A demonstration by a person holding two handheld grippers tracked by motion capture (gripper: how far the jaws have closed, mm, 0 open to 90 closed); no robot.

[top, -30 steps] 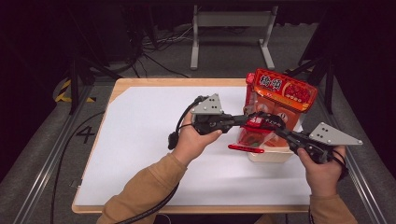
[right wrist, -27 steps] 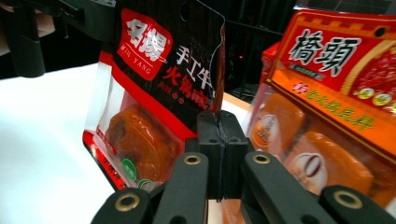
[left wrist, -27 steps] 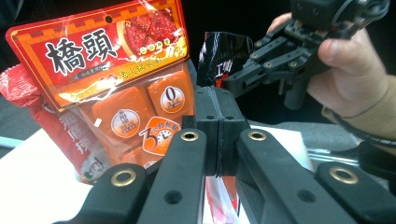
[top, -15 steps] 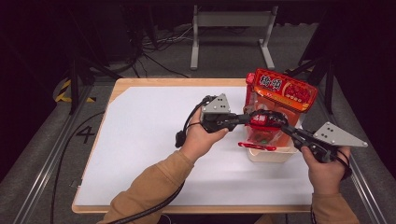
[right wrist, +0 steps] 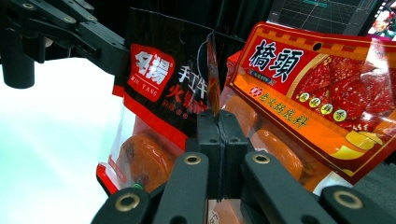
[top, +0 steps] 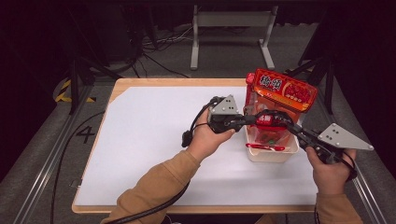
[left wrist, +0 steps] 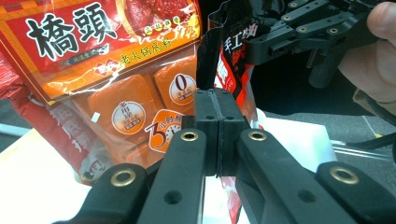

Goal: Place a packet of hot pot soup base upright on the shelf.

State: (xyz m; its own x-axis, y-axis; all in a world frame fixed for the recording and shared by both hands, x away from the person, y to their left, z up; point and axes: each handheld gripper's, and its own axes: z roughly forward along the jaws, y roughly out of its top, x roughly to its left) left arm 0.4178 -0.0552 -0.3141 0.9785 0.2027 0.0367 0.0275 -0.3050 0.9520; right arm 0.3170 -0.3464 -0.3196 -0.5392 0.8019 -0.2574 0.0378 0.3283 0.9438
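A black-and-red sauce packet point(top: 268, 122) hangs upright over a white bin point(top: 273, 156), held from both sides. My left gripper point(top: 253, 119) is shut on its left edge, and the left gripper view shows the jaws point(left wrist: 217, 100) pinching the packet point(left wrist: 232, 51). My right gripper point(top: 286, 126) is shut on the opposite edge, its jaws point(right wrist: 218, 122) clamped on the packet's point(right wrist: 161, 79) seam. A larger orange-red packet point(top: 280, 88) stands in the bin just behind it, close up in both gripper views point(left wrist: 107, 51) point(right wrist: 317, 88).
The bin sits near the right side of a white sheet point(top: 149, 135) on a wooden table point(top: 187, 209). A metal stand point(top: 231, 28) and cables lie on the floor beyond the table. Rails run along both table sides.
My left hand has moved right toward the bin, carrying the black-and-red packet with it. The packet now hangs more squarely over the bin. The right hand has barely shifted.
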